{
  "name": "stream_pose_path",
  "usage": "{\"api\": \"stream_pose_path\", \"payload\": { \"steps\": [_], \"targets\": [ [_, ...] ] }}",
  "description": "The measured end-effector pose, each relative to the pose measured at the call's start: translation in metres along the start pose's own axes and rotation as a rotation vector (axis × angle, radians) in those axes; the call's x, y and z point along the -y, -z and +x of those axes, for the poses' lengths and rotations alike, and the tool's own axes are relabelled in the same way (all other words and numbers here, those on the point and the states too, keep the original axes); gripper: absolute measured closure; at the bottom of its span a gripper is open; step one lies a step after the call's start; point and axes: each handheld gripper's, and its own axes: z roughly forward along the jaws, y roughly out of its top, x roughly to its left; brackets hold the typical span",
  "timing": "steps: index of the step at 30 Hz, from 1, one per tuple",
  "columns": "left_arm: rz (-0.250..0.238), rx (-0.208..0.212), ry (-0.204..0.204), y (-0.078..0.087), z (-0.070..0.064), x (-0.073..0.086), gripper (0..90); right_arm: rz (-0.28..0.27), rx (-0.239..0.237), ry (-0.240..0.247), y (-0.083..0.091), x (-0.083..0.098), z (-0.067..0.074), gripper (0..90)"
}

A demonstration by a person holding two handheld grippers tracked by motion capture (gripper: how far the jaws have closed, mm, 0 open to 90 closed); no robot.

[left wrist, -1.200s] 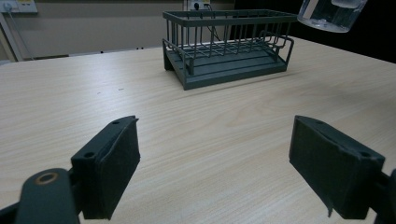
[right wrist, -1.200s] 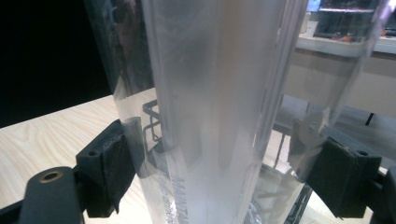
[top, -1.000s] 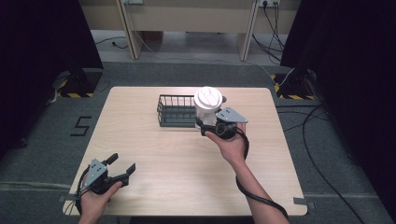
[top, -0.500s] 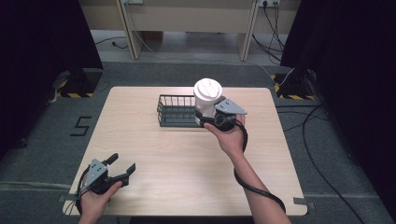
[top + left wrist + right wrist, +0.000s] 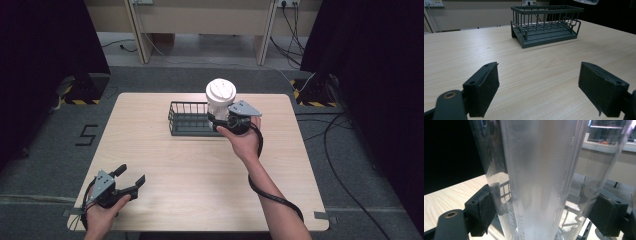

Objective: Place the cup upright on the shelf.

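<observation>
Nearest the person, the left gripper (image 5: 131,181) rests low at the near left corner of the surface (image 5: 165,165), its fingers (image 5: 484,87) spread wide apart around nothing, part of its body covered by the hand. Farther out, the right gripper (image 5: 220,120) has its fingers (image 5: 482,207) closed on a clear plastic container with a white lid (image 5: 220,99), held upright above the right end of the dark wire basket (image 5: 189,119). In the right gripper view the container is cut off top and bottom, and raised lettering low on its wall reads "Keep" with the rest too blurred; beyond the surface a "5" (image 5: 87,135) is marked on the floor.
</observation>
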Motion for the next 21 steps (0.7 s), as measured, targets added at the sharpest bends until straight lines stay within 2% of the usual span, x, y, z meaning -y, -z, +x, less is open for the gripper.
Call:
{"api": "stream_pose_path", "payload": {
  "steps": [21],
  "targets": [
    [0.000, 0.000, 0.004, 0.000, 0.001, 0.000, 16.1, 0.006, 0.028, 0.000, -0.020, -0.016, -0.011, 18.3]
  ]
}}
